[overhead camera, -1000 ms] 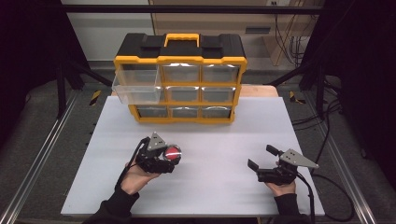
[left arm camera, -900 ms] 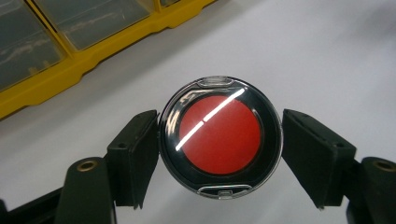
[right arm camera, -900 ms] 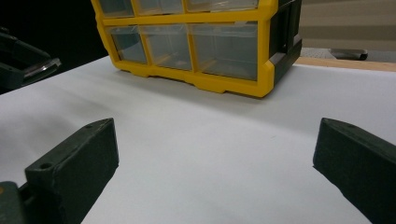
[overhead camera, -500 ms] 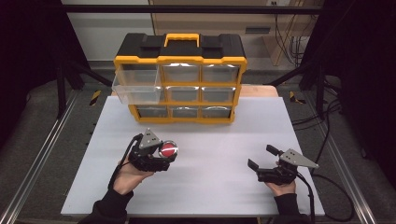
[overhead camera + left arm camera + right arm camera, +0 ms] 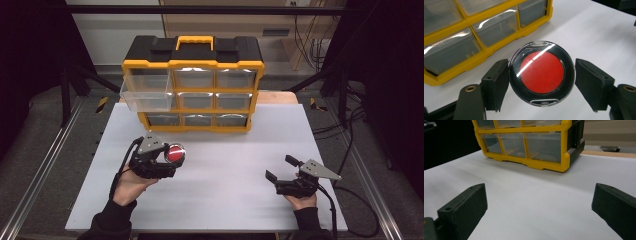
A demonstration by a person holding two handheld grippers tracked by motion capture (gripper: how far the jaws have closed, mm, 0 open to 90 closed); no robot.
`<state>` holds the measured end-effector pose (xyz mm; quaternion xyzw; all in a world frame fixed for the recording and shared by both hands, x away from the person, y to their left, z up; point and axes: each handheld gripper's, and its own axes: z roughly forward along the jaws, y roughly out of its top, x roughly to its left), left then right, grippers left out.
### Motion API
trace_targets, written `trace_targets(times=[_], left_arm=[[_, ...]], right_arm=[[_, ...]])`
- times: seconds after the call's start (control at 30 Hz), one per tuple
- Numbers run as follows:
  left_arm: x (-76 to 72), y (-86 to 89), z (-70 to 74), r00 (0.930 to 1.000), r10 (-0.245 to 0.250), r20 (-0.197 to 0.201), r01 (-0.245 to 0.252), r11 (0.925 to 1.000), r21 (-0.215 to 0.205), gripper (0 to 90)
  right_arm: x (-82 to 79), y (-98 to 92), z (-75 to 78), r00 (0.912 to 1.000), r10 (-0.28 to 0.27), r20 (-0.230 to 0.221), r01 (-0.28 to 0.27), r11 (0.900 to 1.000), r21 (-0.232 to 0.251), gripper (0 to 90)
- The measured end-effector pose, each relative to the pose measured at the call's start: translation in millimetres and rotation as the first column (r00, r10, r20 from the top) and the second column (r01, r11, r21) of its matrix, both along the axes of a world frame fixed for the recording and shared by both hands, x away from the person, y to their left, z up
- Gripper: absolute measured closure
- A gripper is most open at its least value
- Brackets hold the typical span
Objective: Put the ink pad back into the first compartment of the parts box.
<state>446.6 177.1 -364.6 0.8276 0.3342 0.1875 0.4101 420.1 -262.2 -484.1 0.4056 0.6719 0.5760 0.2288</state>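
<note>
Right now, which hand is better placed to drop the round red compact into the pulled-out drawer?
Left: the left gripper holds the compact, on the open drawer's side. The right gripper is open, farther away.

drawer contents (image 5: 193,78) too blurred

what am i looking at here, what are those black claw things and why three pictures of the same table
Those are not robot arms. A person holds a hand-held gripper in each hand, each with two black jaws. The high view looks down on the white table from above the person's side; the other two pictures come from small cameras riding on each gripper, looking along its jaws.

At the far side of the table stands a yellow and black drawer organizer with clear drawers; its upper left drawer is pulled out.

The left hand-held gripper holds a round compact, a black case with a clear lid and a red middle, clamped between its jaws above the table. The right hand-held gripper sits open and empty, low over the table.
</note>
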Motion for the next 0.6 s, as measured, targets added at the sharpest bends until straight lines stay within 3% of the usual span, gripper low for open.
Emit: trace_targets(times=[0.3, 0.6], left_arm=[[1.2, 2.5, 12.1, 0.9996, 0.004, 0.029, -0.003, 0.9999, -0.015, 28.4], [3.8, 2.5, 33.3, 0.9982, 0.007, 0.059, -0.006, 0.9998, -0.021, 28.4]], right_arm=[[-0.2, 0.1, 0.0, 1.0, -0.001, 0.0, 0.001, 1.0, -0.001, 0.6], [-0.2, 0.4, 0.0, 1.0, -0.001, -0.001, 0.001, 1.0, -0.001, 0.6]])
